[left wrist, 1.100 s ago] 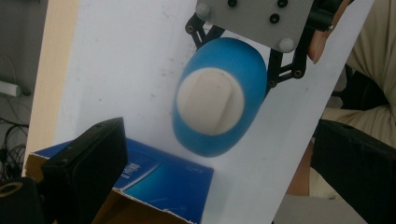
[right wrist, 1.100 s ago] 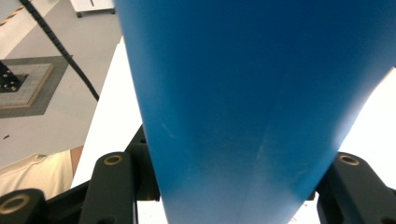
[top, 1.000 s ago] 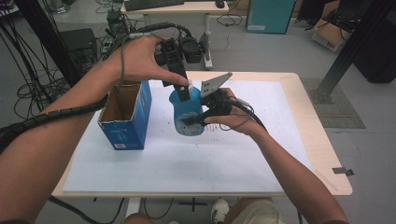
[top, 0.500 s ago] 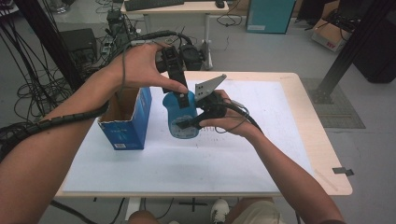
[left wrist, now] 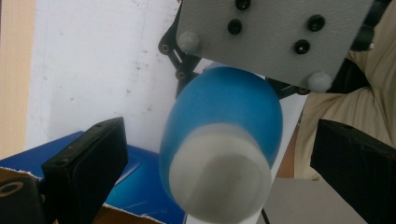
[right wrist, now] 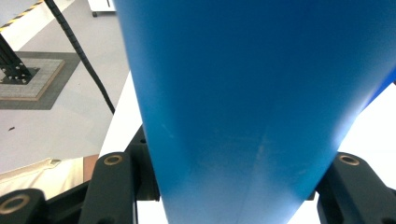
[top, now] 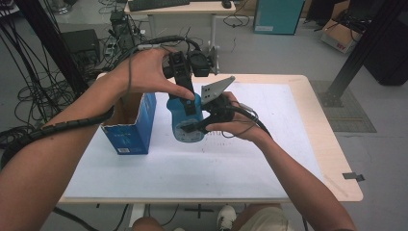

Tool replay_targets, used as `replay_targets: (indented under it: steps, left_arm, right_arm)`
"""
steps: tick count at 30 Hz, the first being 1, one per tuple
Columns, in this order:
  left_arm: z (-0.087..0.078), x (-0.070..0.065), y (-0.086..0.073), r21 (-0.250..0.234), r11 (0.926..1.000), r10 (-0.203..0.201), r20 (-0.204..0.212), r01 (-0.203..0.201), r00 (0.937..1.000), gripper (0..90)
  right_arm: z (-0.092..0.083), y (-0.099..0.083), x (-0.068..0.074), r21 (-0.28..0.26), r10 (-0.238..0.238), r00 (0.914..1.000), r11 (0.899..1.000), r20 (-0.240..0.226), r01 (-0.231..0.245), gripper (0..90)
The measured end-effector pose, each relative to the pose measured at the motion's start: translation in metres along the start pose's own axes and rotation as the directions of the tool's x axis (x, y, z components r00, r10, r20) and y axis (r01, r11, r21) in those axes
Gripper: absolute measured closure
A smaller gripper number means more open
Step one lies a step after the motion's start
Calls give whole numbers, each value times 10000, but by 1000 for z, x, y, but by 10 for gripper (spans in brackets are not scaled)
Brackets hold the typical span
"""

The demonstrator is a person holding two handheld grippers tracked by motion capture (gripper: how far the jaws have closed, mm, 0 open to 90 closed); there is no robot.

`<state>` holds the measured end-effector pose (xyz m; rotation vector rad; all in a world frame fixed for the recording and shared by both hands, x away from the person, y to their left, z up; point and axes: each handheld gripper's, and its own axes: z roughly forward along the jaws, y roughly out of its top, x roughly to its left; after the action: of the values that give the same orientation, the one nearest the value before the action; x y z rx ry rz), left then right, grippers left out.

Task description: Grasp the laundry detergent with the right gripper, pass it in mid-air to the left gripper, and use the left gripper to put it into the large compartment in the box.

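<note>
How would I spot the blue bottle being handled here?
Find the white-topped table, then the open blue cardboard box at its left. Just right of it, the right gripper holds the blue bottle: rounded, white-capped, unlike the square box.

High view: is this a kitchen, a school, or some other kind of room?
Probably a lab or workshop. Loose cables lie on the grey floor, a desk with a keyboard stands behind the table, and black metal frame posts stand nearby.
</note>
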<state>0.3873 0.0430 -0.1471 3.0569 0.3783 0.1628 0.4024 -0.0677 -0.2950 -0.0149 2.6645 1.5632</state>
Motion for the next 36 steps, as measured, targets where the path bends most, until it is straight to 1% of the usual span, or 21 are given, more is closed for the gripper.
replay_targets:
  steps: [1,2,5,6,7,8,9,11,12,13,14,16,22,29,31,33,36]
  left_arm:
    - [0,0,0,34,10000,24,61,-24,10000,45]
    - [0,0,0,28,10000,15,58,-15,10000,45]
    - [1,1,1,119,9999,44,41,-45,10000,45]
    - [2,1,1,27,10000,31,13,-31,10000,45]
    - [3,1,1,-80,10000,-31,44,32,10000,44]
    - [3,2,1,-74,10000,-41,82,42,10000,44]
    - [6,0,0,234,9997,2,140,-6,9999,44]
    - [7,-1,0,284,9996,38,123,-42,9999,46]
    - [7,-1,0,299,9995,45,46,-46,10000,46]
    - [7,-1,-1,330,9995,18,174,-24,9998,46]
    - [7,-1,-1,302,9995,18,127,-22,9999,46]
    - [6,0,-2,256,9996,-74,164,70,9998,44]
    - [7,0,-3,332,9994,-24,142,20,9999,45]
    - [7,1,-6,295,9996,-20,175,15,9998,45]
    - [7,0,-6,281,9996,-40,137,37,9999,44]
    - [8,0,-6,313,9995,-8,149,4,9999,44]
    - [9,-1,-6,354,9994,20,165,-26,9999,44]
  right_arm:
    - [0,0,0,54,2,10000,10000,-37,-2,435]
    - [-1,1,-1,-4,-108,9999,9999,37,108,435]
    - [-2,1,-2,-24,-162,9998,9999,61,162,435]
    - [-3,1,-3,9,-312,9995,9995,52,312,435]
    - [-3,1,-3,15,-362,9993,9993,54,362,435]
    - [-3,1,-3,18,-362,9993,9993,44,362,435]
    - [-2,1,-2,33,-368,9993,9993,41,368,435]
    - [-2,1,-2,47,-356,9994,9994,50,355,435]
    - [-1,1,-2,74,-367,9993,9993,46,367,435]
    - [-1,0,-2,87,-406,9992,9991,40,406,435]
    - [0,0,-2,123,-326,9995,9994,14,326,435]
    - [2,0,-1,107,-409,9992,9991,-23,409,435]
    - [3,3,-1,83,-377,9993,9993,-65,378,435]
    - [2,6,-3,41,-632,9980,9980,-17,632,435]
    - [3,6,-1,66,-481,9988,9988,-43,481,435]
    - [4,6,-1,30,-561,9984,9984,-56,561,435]
    - [5,8,1,39,-525,9985,9986,-159,526,435]
